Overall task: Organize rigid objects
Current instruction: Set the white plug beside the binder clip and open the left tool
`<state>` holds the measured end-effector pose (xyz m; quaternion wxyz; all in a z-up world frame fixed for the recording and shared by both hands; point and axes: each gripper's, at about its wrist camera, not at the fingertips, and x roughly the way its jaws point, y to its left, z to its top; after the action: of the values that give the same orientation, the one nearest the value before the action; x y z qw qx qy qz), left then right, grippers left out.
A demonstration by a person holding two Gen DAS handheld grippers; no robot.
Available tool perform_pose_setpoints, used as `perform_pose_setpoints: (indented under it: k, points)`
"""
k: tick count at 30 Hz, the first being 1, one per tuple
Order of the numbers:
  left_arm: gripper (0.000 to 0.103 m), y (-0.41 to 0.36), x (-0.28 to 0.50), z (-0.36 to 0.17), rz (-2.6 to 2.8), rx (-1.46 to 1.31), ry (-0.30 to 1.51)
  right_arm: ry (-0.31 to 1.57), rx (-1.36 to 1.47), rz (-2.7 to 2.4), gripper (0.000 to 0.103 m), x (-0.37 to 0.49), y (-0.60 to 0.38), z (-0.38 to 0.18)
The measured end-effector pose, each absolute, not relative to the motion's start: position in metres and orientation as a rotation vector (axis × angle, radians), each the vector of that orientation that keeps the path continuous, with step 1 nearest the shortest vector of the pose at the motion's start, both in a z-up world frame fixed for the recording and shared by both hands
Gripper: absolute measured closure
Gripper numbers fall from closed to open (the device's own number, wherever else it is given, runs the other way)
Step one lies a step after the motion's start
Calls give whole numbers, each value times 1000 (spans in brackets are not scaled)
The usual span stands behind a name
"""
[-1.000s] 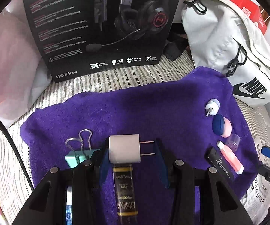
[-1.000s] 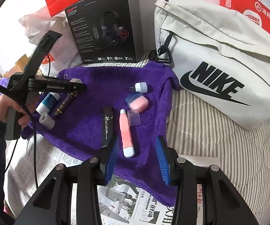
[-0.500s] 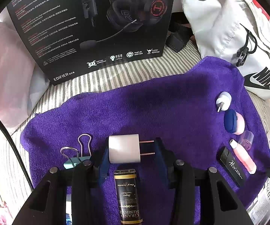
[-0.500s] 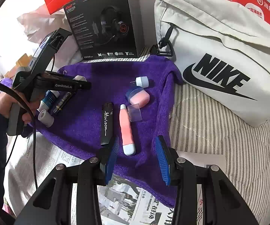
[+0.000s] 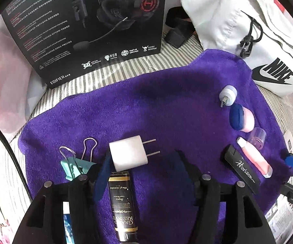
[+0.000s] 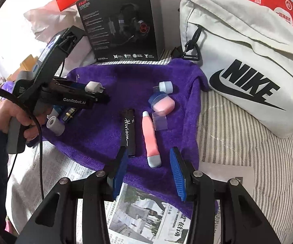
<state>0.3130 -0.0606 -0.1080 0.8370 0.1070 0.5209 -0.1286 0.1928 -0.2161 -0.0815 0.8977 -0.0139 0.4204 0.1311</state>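
Small items lie on a purple towel (image 5: 156,105). My left gripper (image 5: 144,170) is open; a white charger plug (image 5: 128,154) touches its left pad, prongs pointing right, apparently lifted above the towel in the right wrist view (image 6: 92,86). A black-and-gold bottle (image 5: 122,203) lies beneath the jaws and a teal binder clip (image 5: 75,166) is to the left. My right gripper (image 6: 149,170) is open and empty at the towel's near edge, just short of a pink tube (image 6: 151,140) and a black Horizon stick (image 6: 129,132).
A small white adapter (image 6: 164,87), a pink-and-blue case (image 6: 162,103) and a clear cap (image 6: 159,120) lie on the towel's right. A headset box (image 6: 124,24) and a white Nike bag (image 6: 244,65) stand behind. Newspaper (image 6: 146,213) lies at the front.
My left gripper has moved forward and risen with the charger plug at its left pad; the plug has tilted. The right gripper has barely moved.
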Motion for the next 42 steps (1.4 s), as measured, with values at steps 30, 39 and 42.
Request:
perform_pose_setpoints:
  k: [30, 39, 42]
  points:
    - [18, -24, 223, -52, -273, 138, 1024, 945, -4, 255, 46, 209, -198, -97]
    - [7, -7, 179, -42, -233, 105, 971, 927, 22, 229, 32, 184, -194, -79]
    - [6, -1, 164, -39, -221, 94, 956, 925, 15, 216, 24, 173, -190, -74]
